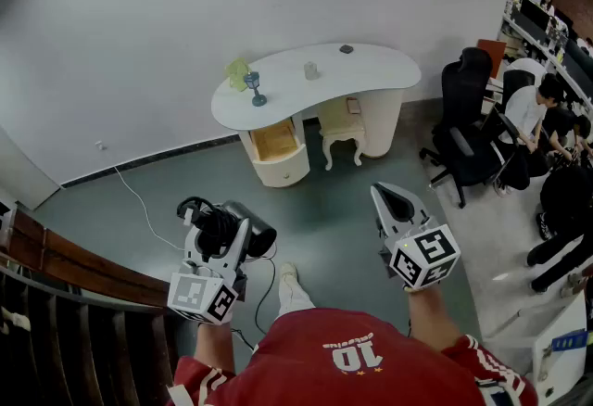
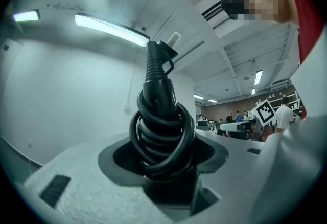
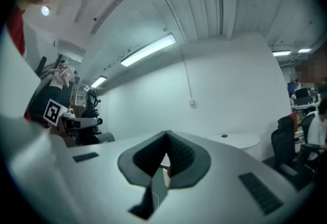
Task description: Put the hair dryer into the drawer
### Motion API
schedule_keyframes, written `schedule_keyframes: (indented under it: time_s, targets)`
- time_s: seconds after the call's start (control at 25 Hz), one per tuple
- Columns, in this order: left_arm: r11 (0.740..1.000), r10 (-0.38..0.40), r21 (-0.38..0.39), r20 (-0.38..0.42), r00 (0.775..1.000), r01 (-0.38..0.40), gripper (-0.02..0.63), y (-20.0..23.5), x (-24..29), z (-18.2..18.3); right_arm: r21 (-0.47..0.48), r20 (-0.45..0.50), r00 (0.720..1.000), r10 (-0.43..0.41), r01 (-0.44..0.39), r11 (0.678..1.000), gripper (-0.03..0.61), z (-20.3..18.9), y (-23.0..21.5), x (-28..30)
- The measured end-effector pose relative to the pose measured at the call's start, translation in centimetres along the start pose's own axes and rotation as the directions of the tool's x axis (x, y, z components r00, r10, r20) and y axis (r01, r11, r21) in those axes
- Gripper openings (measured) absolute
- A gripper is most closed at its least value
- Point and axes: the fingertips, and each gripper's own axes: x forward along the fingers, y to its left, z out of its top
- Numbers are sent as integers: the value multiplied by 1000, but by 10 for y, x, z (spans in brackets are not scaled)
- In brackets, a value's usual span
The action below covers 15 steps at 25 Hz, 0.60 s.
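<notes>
The left gripper (image 1: 220, 245) gripped the black hair dryer (image 2: 160, 131), its jaws wide around the handle and the coiled cord; the right gripper (image 1: 397, 202) was closed and empty, jaws meeting at the tips; both were held over the floor, well apart from the white desk (image 1: 315, 80), whose drawer (image 1: 276, 141) seemed to stand open.
</notes>
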Motion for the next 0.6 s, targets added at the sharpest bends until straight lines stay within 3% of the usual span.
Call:
schedule_keyframes:
  time_s: [0.6]
  targets:
    - [1000, 22, 16, -18, 1000, -21, 259, 5, -14, -3, 5, 19, 999, 32, -32, 999, 3, -4, 13, 6]
